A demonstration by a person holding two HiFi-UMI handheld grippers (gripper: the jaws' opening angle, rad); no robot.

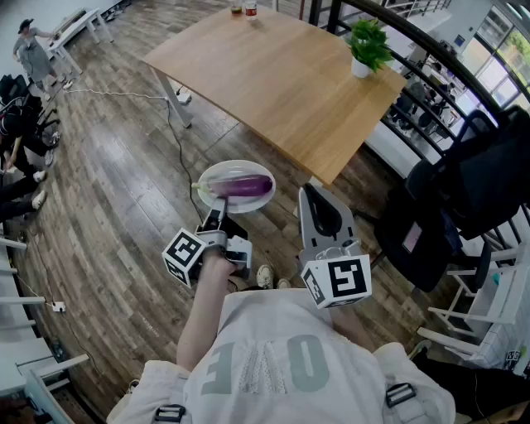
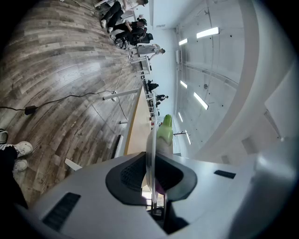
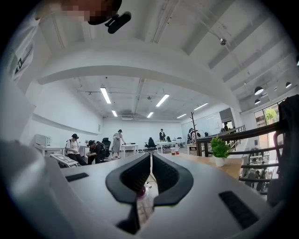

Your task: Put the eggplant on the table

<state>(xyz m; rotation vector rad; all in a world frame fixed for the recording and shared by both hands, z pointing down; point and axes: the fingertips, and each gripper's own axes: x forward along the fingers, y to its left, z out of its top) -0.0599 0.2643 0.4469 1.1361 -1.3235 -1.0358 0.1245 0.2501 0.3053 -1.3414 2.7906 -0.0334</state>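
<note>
A purple eggplant lies on a white plate that hangs above the wooden floor, short of the table's near corner. My left gripper is shut on the plate's near rim. In the left gripper view the plate stands edge-on between the jaws, and the eggplant's green stem end shows beyond them. My right gripper is beside the plate on the right, pointing level toward the wooden table. In the right gripper view its jaws are shut with nothing between them.
A potted plant stands at the table's right edge and two bottles at its far edge. A cable runs over the floor to the left. A black chair with bags is on the right. People sit at the far left.
</note>
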